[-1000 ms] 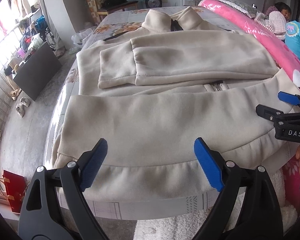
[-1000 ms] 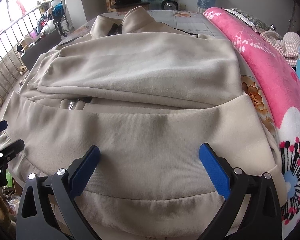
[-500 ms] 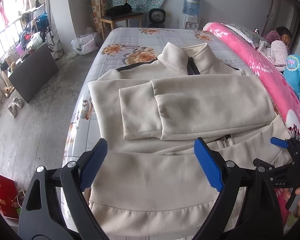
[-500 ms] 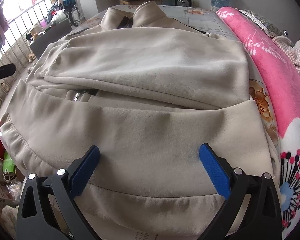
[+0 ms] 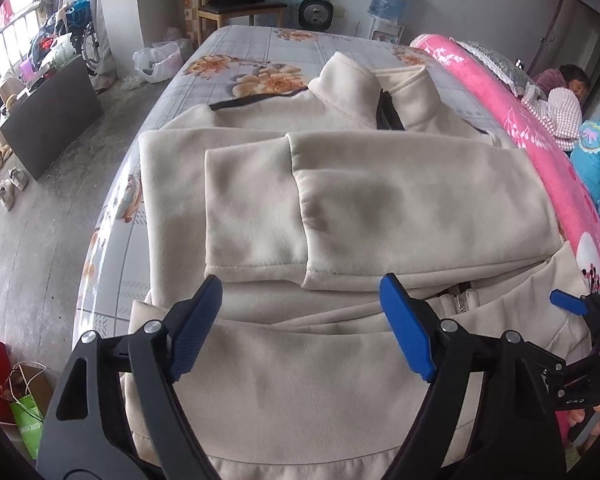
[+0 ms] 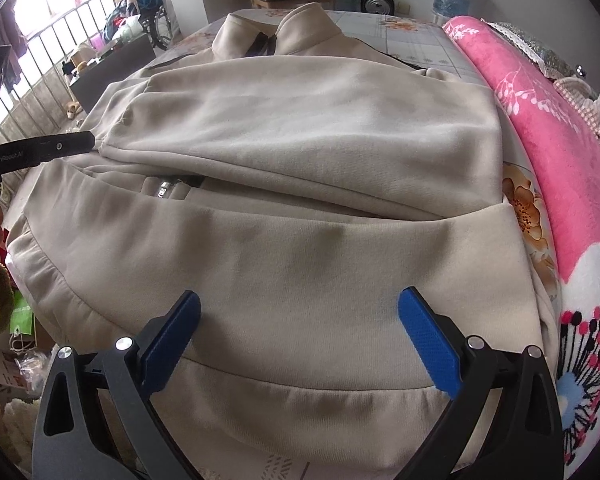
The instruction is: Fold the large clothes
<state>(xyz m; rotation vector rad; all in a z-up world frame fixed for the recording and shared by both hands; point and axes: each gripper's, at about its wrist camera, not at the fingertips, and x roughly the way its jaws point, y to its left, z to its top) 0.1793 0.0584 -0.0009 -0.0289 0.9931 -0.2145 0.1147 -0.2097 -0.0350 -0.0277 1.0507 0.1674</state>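
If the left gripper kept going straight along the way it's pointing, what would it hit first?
Most likely the beige jacket: the left gripper points down at the folded-up bottom panel, just short of the sleeve cuffs laid across it. Its jaws stand open with nothing between them. Exact depth is hard to judge.

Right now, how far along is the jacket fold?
Done: both sleeves lie folded across the chest of the beige jacket, and the hem is turned up over its lower part. In hand: nothing; the left hand-held gripper and right hand-held gripper are open above the hem, the left's jaws just narrowing. Left: probably folding the bottom up toward the collar.
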